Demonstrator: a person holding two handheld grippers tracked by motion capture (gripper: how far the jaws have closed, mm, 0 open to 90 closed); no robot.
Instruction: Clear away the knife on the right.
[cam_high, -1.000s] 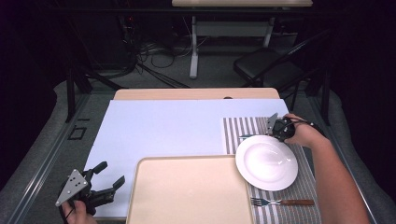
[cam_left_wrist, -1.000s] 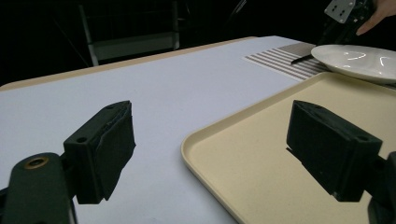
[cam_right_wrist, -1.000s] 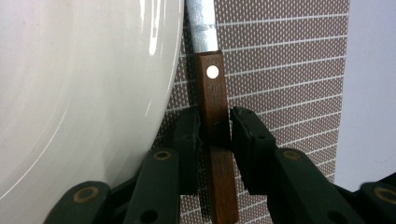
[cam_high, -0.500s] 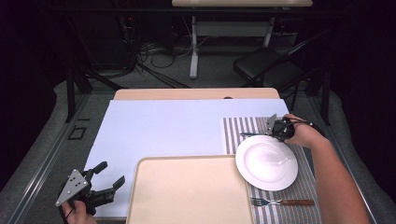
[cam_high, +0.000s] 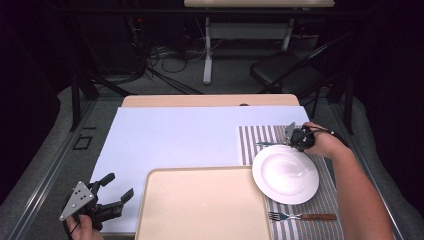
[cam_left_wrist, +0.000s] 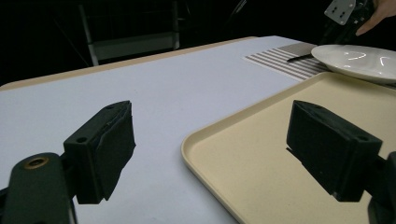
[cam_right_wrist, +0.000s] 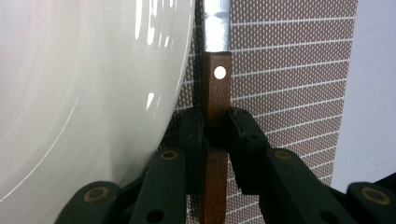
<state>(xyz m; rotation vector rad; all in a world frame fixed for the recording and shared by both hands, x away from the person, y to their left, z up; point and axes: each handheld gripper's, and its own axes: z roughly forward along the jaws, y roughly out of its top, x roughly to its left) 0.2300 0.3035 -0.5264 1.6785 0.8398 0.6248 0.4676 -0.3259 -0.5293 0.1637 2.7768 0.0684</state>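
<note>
The right gripper (cam_right_wrist: 215, 123) has its jaws pressed against both sides of the brown wooden handle of a table knife (cam_right_wrist: 216, 84). The jaws have just been closing, and the handle now sits clamped between them. The handle runs straight out ahead of the jaws, with one pale rivet showing just past the pads, and the steel blade carries on beyond it. In the right gripper view the knife lies flat on a striped placemat (cam_right_wrist: 289, 70), with the rim of a white plate (cam_right_wrist: 84, 93) just beside the left jaw and close along the handle; whether rim and handle touch cannot be told. In the high view this gripper (cam_high: 296, 137) sits at the far edge of the plate (cam_high: 285, 173), the hand (cam_high: 325, 144) behind it, and the blade points away toward the middle of the worktop (cam_high: 175, 135).

The left gripper (cam_left_wrist: 210, 154) holds its jaws wide, with nothing between them. Under and ahead of its right jaw lies a cream tray (cam_left_wrist: 261, 154); its near corner falls in the gap between the jaws, and the pale worktop surface lies under the left jaw. In the high view this gripper (cam_high: 112, 192) hovers at the near left corner of the worktop, just beside the tray (cam_high: 200, 205).

A fork (cam_high: 300, 216) with a wooden handle lies on the placemat (cam_high: 250, 142), well apart from both pairs of jaws.
</note>
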